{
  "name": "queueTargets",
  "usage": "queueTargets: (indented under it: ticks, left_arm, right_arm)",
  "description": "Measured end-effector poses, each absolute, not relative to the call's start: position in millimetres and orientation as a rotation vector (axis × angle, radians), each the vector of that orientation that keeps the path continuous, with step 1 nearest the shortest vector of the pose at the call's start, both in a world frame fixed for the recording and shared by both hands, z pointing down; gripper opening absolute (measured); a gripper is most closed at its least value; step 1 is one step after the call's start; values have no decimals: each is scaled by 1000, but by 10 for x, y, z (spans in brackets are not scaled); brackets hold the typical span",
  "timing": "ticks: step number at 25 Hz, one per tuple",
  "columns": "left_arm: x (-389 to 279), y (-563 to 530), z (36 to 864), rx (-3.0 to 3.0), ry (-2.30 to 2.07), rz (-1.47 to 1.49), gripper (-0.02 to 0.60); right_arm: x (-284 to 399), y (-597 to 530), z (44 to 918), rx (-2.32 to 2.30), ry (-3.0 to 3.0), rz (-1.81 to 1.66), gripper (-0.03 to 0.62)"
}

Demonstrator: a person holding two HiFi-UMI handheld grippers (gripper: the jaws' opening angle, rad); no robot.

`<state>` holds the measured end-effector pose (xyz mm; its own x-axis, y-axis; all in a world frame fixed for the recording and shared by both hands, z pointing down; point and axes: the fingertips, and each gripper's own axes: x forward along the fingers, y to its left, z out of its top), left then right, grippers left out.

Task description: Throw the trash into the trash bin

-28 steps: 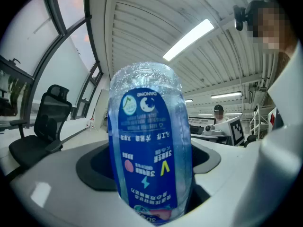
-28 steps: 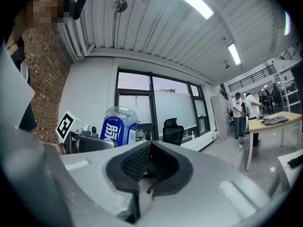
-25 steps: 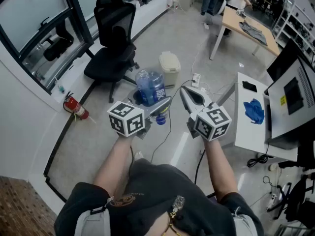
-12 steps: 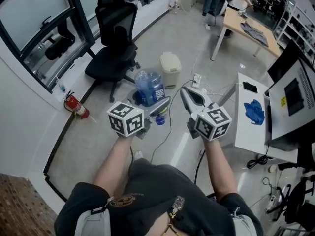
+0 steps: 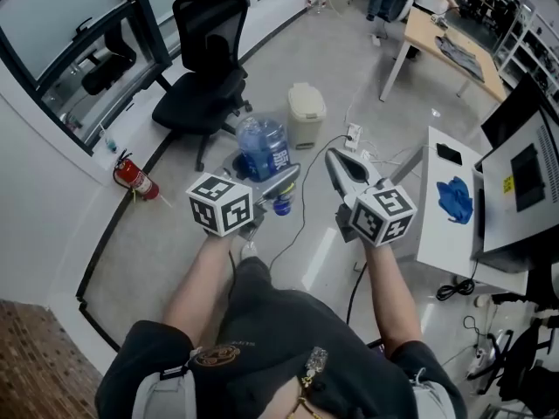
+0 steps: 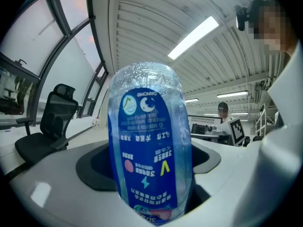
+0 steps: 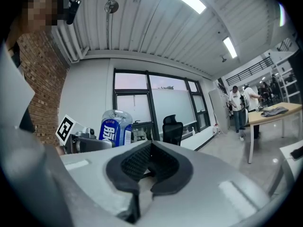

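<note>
The left tongs [image 5: 288,177] pinch a clear plastic bottle [image 5: 262,147] with a blue label, and it fills the space between the two jaws in the left gripper view [image 6: 147,141]. The print on the label reads upside down there, and the blue cap end points down toward the person. The bottle is held in the air above the floor. The beige trash bin [image 5: 306,112] with its lid on stands on the floor beyond it, beside a black office chair [image 5: 205,68].

The right tongs [image 5: 334,157] are pressed together with nothing between them [image 7: 150,162], held level with the left pair and apart from the bottle.

A red fire extinguisher [image 5: 135,180] lies by the wall at the left. A white desk [image 5: 441,234] at the right carries something blue, perhaps a crumpled cloth [image 5: 454,197].
</note>
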<state>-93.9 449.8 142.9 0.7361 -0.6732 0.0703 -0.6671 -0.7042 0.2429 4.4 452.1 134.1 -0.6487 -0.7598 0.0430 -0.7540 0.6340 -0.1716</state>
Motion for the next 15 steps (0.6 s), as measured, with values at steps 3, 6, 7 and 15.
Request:
queueTargets:
  ticks: [3, 6, 7, 15]
  left_arm:
    - [-955, 4350, 1485, 2684, -1057, -14, 434]
    - [-991, 4119, 1531, 2678, -1050, -14, 434]
    - [-1008, 4030, 1547, 2675, -1044, -17, 434]
    - [-1204, 3106, 1654, 2668, -992, -30, 434]
  right_arm:
    - [33, 4367, 1381, -1306, 2813, -280, 3]
    - [-1, 4160, 1409, -1321, 2827, -270, 3]
    - [-13, 4078, 1419, -1330, 2828, -271, 3]
    - [-222, 3206, 1592, -1388, 2859, -315, 3]
